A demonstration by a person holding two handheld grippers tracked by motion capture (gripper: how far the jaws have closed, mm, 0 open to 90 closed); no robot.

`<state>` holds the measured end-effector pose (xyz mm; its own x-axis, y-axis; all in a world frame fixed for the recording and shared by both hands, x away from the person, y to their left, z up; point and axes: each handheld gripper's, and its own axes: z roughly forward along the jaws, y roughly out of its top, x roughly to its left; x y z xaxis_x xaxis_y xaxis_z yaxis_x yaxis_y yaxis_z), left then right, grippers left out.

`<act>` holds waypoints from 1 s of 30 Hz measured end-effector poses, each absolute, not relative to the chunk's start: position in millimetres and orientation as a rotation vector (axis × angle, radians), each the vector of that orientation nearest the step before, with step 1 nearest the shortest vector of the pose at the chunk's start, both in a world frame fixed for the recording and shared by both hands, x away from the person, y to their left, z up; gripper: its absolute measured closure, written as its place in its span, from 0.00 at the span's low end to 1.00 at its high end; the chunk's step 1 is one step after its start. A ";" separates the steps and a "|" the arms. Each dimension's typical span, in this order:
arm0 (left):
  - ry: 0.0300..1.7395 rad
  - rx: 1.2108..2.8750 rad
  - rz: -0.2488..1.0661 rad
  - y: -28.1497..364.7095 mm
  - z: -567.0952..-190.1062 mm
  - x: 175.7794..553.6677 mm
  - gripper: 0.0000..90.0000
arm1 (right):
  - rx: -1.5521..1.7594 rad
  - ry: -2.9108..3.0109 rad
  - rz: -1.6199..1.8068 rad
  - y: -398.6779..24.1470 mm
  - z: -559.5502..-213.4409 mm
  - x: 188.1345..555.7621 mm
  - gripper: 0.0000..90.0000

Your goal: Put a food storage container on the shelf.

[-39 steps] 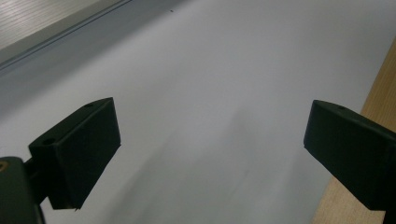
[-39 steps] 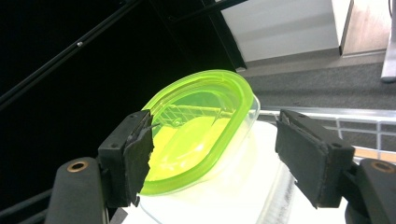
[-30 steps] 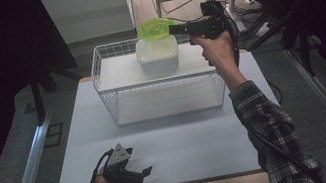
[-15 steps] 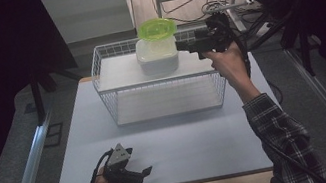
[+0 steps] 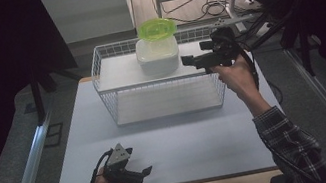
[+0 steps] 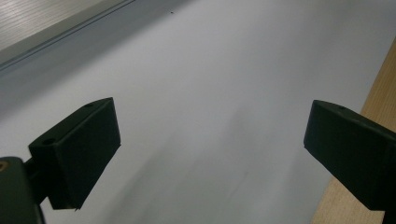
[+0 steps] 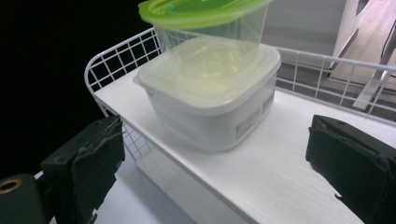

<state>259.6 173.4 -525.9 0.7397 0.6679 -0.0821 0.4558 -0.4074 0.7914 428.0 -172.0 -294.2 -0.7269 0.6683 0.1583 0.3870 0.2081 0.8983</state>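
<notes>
A: Containers first, where do they sit?

B: The white container (image 5: 158,56) stands on the top shelf of the white wire rack (image 5: 117,104), towards the far middle of the table (image 5: 184,138). The green-lidded container (image 5: 156,29) is stacked on its lid. In the right gripper view the clear tub under the green lid rests squarely on the pale lid below.

A: And the right gripper?

B: The right gripper (image 5: 188,60) is held level over the right end of the shelf, pointing left at the white container, near it but apart. Its jaws have just been opening and now stand spread wide, with nothing between them; in the right gripper view the stack sits beyond the jaw tips, in the gap as seen from behind.

A: The left one?

B: The left gripper (image 5: 141,173) rests low at the near edge of the table, left of centre, well apart from the rack. Its jaws are spread too, with bare table surface between them and the wooden table edge beside one jaw.
</notes>
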 end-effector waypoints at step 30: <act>0.847 2.078 0.304 172.6 -526.8 259.7 0.04 | 0.928 2.309 1.413 -176.0 -343.3 392.3 0.03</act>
